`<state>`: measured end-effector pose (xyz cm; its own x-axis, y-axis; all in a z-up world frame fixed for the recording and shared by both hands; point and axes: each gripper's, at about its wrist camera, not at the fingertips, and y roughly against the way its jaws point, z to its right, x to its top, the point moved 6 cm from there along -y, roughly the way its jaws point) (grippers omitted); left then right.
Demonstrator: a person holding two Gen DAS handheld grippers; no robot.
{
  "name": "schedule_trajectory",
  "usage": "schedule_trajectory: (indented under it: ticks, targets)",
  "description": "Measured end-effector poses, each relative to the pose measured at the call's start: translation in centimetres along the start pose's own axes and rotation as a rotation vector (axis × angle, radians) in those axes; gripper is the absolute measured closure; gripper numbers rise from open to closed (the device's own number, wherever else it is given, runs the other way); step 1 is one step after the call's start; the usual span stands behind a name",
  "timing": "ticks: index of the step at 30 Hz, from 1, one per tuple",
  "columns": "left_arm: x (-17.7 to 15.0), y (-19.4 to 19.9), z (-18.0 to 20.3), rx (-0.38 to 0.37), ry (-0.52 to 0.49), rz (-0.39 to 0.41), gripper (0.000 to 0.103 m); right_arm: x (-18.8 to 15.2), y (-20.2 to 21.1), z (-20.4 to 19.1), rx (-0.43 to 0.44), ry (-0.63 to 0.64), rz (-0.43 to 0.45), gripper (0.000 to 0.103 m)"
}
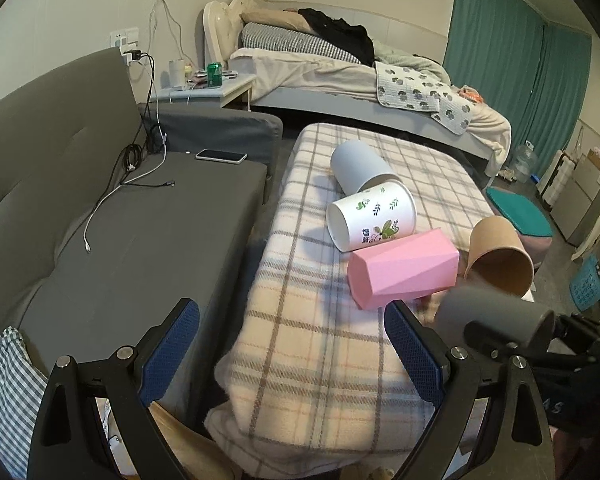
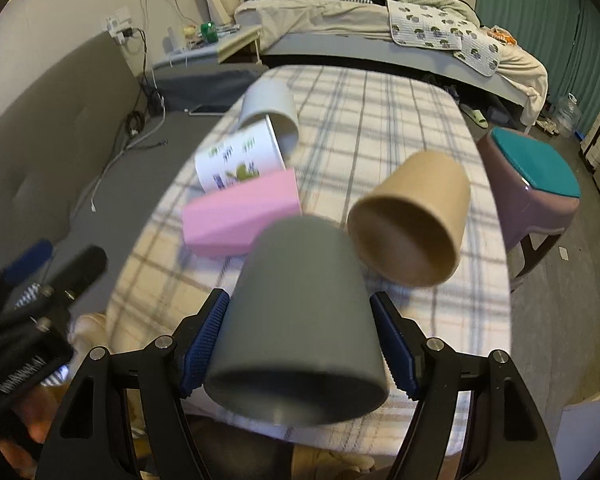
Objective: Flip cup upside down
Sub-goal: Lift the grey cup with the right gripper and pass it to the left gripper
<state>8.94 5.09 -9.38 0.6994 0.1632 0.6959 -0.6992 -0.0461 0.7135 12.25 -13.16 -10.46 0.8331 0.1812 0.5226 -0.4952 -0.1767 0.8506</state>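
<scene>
My right gripper (image 2: 300, 344) is shut on a dark grey cup (image 2: 296, 320), held tilted above the near edge of the plaid-covered table (image 2: 400, 128), mouth toward the camera. The grey cup also shows in the left wrist view (image 1: 496, 316). Lying on their sides on the table are a pink faceted cup (image 1: 404, 268) (image 2: 240, 212), a white flower-print cup (image 1: 370, 216) (image 2: 240, 156), a pale grey cup (image 1: 360, 164) (image 2: 268, 108) and a brown paper cup (image 1: 500, 256) (image 2: 412, 228). My left gripper (image 1: 292, 352) is open and empty, over the table's near left corner.
A grey sofa (image 1: 120, 232) with cables and a phone (image 1: 221, 156) lies left of the table. A bed (image 1: 340, 76) stands behind it. A stool with a teal cushion (image 2: 536, 176) stands to the right. A nightstand (image 1: 208, 84) holds a green can.
</scene>
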Motion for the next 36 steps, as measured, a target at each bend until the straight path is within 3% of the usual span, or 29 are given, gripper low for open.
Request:
schedule_trajectory:
  ticks: [7,15,21,27,31,36]
  targets:
    - [-0.5,-1.2,0.4,0.006,-0.025,-0.029,0.007,-0.5,-0.4,-0.1,-0.008,0.005,0.018,0.032]
    - [-0.9,-1.6,1.0,0.001,-0.036,-0.041,0.007,-3.5,-0.9,0.1,-0.001,-0.006,-0.021,0.032]
    - [-0.8,-1.3,1.6,0.004,-0.035,-0.042,0.007,-2.9,-1.2,-0.3,-0.003,0.011,-0.011,0.032]
    - [-0.4,-0.9,3.1,0.005,-0.067,-0.042,0.007,-2.2,-1.4,0.0,0.018,0.017,0.034,0.032]
    - [-0.2,-0.7,4.2,-0.011,-0.071,-0.05,0.007,-2.0,0.8,1.1,0.016,0.012,0.111,0.022]
    - [-0.1,-0.3,6.2,-0.013,-0.101,-0.066,0.007,-2.1,3.2,3.8,-0.047,0.012,0.172,0.019]
